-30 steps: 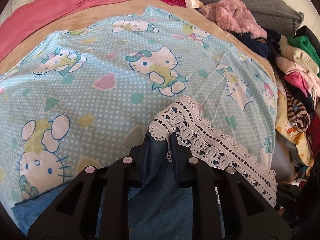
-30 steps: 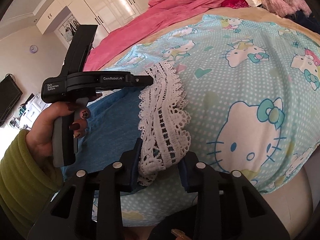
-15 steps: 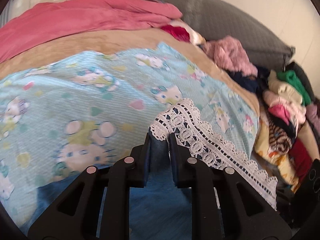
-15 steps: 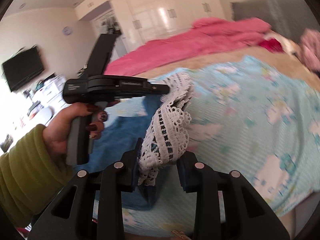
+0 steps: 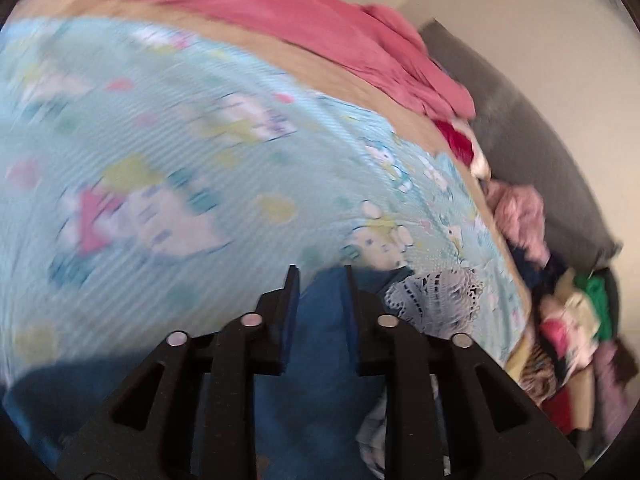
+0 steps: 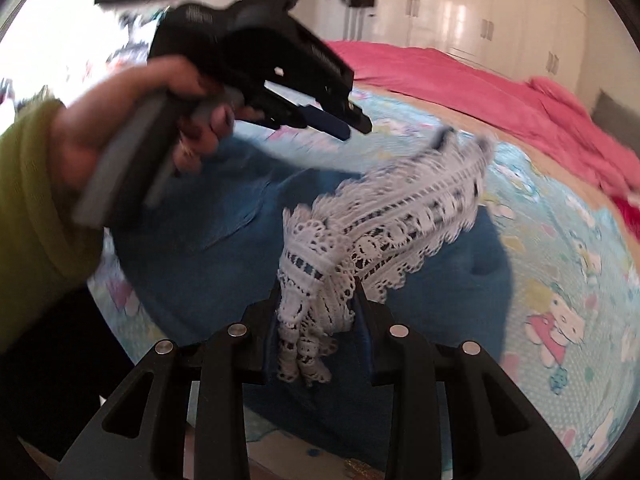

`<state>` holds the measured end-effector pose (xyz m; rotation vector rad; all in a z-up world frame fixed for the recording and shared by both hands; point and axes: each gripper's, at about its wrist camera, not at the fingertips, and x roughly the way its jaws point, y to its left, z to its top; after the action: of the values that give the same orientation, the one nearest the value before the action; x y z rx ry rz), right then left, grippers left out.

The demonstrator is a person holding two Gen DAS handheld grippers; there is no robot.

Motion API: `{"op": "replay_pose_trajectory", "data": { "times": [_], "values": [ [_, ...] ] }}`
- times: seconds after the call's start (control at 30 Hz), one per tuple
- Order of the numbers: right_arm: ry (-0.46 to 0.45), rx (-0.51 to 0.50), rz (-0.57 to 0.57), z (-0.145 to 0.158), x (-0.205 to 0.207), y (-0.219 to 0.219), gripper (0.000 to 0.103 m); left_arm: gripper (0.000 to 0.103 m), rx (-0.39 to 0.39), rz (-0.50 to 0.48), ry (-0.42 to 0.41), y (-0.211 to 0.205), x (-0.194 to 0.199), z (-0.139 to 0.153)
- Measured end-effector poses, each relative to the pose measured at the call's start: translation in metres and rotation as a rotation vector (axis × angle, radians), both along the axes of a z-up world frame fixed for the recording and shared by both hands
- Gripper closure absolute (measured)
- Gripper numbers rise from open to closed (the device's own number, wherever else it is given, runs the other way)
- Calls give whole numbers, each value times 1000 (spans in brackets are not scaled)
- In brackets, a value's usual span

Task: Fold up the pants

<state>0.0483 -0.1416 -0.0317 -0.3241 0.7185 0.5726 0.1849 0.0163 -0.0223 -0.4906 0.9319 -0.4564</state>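
The right gripper (image 6: pixel 318 300) is clamped on the white lace hem (image 6: pixel 384 236) of the pants (image 6: pixel 208 264). A thick bunch of lace fills the gap between its fingers (image 6: pixel 364 316), and some of it hangs down in front of them. From there the lace band runs up and to the right, lifted above the blue denim, and its far end is blurred.

The left gripper (image 5: pixel 319 280) has its jaws a little apart, and they have just been opening. In the left wrist view blue denim (image 5: pixel 320 320) shows between its fingers (image 5: pixel 290 292), but I cannot tell if the pads touch it. In the right wrist view the left gripper (image 6: pixel 352 130) is above the pants and nothing is seen held at its tips. A hand (image 6: pixel 132 120) with a green sleeve (image 6: pixel 36 208) holds its handle.

The pants lie on a light blue sheet (image 5: pixel 168 152) with a cat cartoon print, which covers a bed. In the left wrist view the denim spreads under the gripper, and a piece of the lace (image 5: pixel 436 292) lies just to the right of the fingers, on the sheet. This view is strongly blurred.

Further out, a pink blanket (image 5: pixel 320 20) lies across the far side of the bed, beside a tan cover (image 5: pixel 280 52). A grey headboard (image 5: pixel 532 136) stands at the right, and a pile of mixed clothes (image 5: pixel 568 320) lies along the right edge of the bed. In the right wrist view white wardrobes (image 6: pixel 480 20) stand behind the bed.
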Motion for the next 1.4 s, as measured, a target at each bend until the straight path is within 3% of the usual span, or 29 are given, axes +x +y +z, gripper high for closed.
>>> {"op": "replay_pose_trajectory", "data": {
  "times": [0.17,0.27,0.33,0.4,0.53,0.6,0.63,0.67,0.7,0.73,0.8,0.97,1.03,1.17,1.23,1.4],
  "values": [
    [-73,-40,29,-5,-13,4,66,64,-109,-5,28,12,-17,-12],
    [-100,-33,16,-3,-20,-1,61,56,-112,-21,51,-3,-13,-16],
    [-112,-35,-8,-3,-23,-5,55,41,-128,-35,69,-15,-7,-17],
    [-95,-17,-23,-4,-23,-13,55,34,-120,-36,85,-25,-1,-20],
    [-86,-1,-27,-4,-26,-13,55,30,-54,-7,107,-41,11,-24],
    [-96,5,-17,-2,-27,-13,56,29,-30,-7,111,-46,15,-25],
    [-94,6,-12,-2,-26,-13,69,31,-20,-7,111,-48,16,-25],
    [-77,13,-1,-3,-25,-14,85,39,2,-14,112,-52,18,-25],
    [-62,27,0,-4,-23,-16,86,72,8,-23,112,-55,20,-26],
    [-56,33,-1,-4,-21,-18,86,90,2,-31,117,-58,22,-27],
    [-63,37,-1,-3,-22,-20,87,94,32,-35,105,-64,22,-23],
    [-96,90,36,10,-36,-18,88,94,35,-18,-9,-45,-4,7],
    [-86,93,65,10,-36,-12,88,94,86,9,-28,-36,-11,12],
    [-59,66,104,3,-35,0,88,93,121,39,18,-21,-13,-4],
    [-66,30,119,-1,-36,6,88,87,126,44,34,-19,-10,-13],
    [-18,65,138,1,-31,1,74,75,103,47,45,-18,-6,-29]
  ]
}}
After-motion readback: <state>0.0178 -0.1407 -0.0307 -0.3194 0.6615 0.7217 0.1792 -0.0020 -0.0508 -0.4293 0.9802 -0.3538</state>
